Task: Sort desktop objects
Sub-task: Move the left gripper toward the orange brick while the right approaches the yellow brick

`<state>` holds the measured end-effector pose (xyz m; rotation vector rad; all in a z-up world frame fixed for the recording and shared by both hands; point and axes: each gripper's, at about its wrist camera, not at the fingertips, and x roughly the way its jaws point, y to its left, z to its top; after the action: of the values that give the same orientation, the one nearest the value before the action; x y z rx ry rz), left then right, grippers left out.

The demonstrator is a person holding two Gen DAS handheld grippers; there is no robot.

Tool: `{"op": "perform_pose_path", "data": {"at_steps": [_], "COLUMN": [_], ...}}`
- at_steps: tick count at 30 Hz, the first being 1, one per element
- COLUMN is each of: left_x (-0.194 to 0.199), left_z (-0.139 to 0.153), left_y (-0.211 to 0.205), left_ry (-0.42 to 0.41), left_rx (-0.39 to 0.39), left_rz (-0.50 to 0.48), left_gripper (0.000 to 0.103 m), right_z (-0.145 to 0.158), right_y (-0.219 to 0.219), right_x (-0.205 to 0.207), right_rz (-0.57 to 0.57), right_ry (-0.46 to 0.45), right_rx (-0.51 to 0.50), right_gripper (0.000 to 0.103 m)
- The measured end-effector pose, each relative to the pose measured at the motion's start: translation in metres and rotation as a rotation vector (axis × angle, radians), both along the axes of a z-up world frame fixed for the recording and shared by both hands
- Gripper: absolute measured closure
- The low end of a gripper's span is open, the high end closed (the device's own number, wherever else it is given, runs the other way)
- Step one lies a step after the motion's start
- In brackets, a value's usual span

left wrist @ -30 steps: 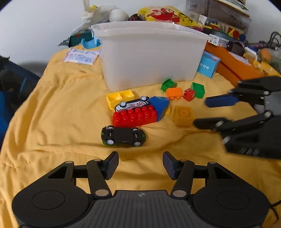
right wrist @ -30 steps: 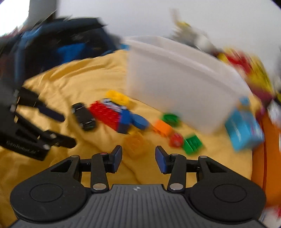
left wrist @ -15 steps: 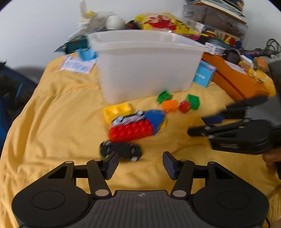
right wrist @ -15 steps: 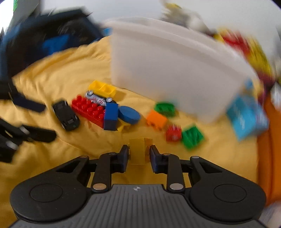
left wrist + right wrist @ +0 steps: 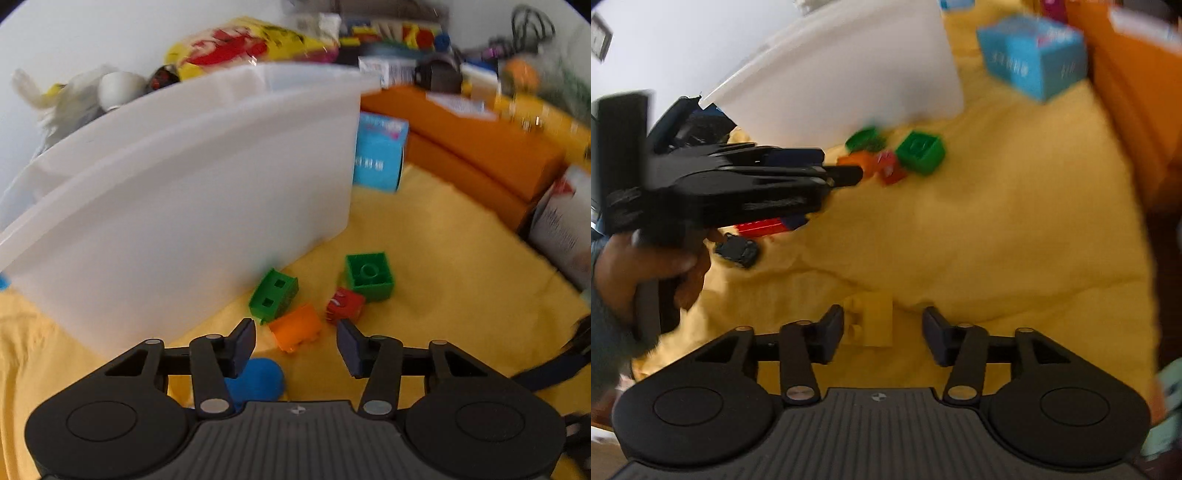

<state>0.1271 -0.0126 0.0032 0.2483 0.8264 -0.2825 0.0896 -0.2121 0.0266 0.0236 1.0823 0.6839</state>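
My left gripper is open, low over the yellow cloth, with an orange brick just ahead between its fingertips. Two green bricks and a small red brick lie just beyond, beside the white bin. A blue piece lies under its left finger. My right gripper is open; a yellow brick lies on the cloth between its fingers, against the left one. The left gripper also shows in the right wrist view, reaching to the orange brick.
A blue carton and orange boxes stand right of the bin. A black toy car and a red brick lie under the left gripper. Clutter lines the back wall.
My right gripper has opened and released the yellow brick, which now lies on the cloth. My left gripper has moved forward and right, from the black car to the orange brick.
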Motion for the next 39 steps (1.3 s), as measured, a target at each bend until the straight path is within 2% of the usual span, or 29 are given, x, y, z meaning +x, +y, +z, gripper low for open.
{"op": "perform_pose_path", "data": {"at_steps": [2, 3, 7, 11, 13, 15, 18, 21, 23, 27, 30, 33, 36, 39], "left_x": [0.004, 0.006, 0.008, 0.001, -0.014, -0.037, -0.072, -0.103, -0.116, -0.128, -0.129, -0.126, -0.130, -0.134], "left_z": [-0.005, -0.009, -0.012, -0.004, 0.010, 0.025, 0.034, 0.026, 0.017, -0.002, -0.011, -0.007, 0.005, 0.014], "left_y": [0.000, -0.001, -0.001, 0.005, 0.013, 0.025, 0.042, 0.052, 0.054, 0.051, 0.056, 0.056, 0.053, 0.055], "left_ry": [0.014, 0.025, 0.020, 0.035, 0.035, 0.052, 0.124, 0.213, 0.270, 0.347, 0.376, 0.323, 0.236, 0.188], "left_rx": [0.023, 0.045, 0.068, 0.042, -0.019, -0.117, -0.257, -0.361, -0.411, -0.472, -0.505, -0.435, -0.334, -0.312], "left_rz": [-0.037, -0.059, -0.108, -0.068, -0.036, 0.019, 0.118, 0.214, 0.250, 0.264, 0.312, 0.346, 0.331, 0.292], "left_gripper": [0.062, 0.063, 0.065, 0.065, 0.065, 0.065, 0.065, 0.065, 0.065, 0.065, 0.064, 0.063, 0.055, 0.055], "right_z": [0.006, 0.008, 0.012, 0.010, 0.011, 0.014, 0.014, 0.013, 0.012, 0.014, 0.017, 0.019, 0.021, 0.022], "right_y": [0.000, -0.002, -0.002, 0.000, 0.001, 0.001, 0.003, 0.007, 0.010, 0.018, 0.021, 0.023, 0.021, 0.018], "right_x": [-0.006, -0.004, -0.009, -0.009, -0.011, -0.012, -0.015, -0.020, -0.023, -0.028, -0.029, -0.031, -0.033, -0.035], "right_rz": [-0.005, -0.004, -0.002, -0.002, 0.004, 0.013, 0.029, 0.053, 0.067, 0.105, 0.114, 0.119, 0.119, 0.112], "right_ry": [-0.059, -0.079, -0.098, -0.095, -0.102, -0.119, -0.145, -0.178, -0.194, -0.237, -0.254, -0.272, -0.283, -0.289], "right_rx": [-0.031, -0.040, -0.039, -0.039, -0.039, -0.036, -0.030, -0.042, -0.043, -0.057, -0.052, -0.059, -0.058, -0.057], "right_gripper": [0.052, 0.051, 0.051, 0.051, 0.051, 0.050, 0.050, 0.049, 0.049, 0.047, 0.047, 0.047, 0.047, 0.047]}}
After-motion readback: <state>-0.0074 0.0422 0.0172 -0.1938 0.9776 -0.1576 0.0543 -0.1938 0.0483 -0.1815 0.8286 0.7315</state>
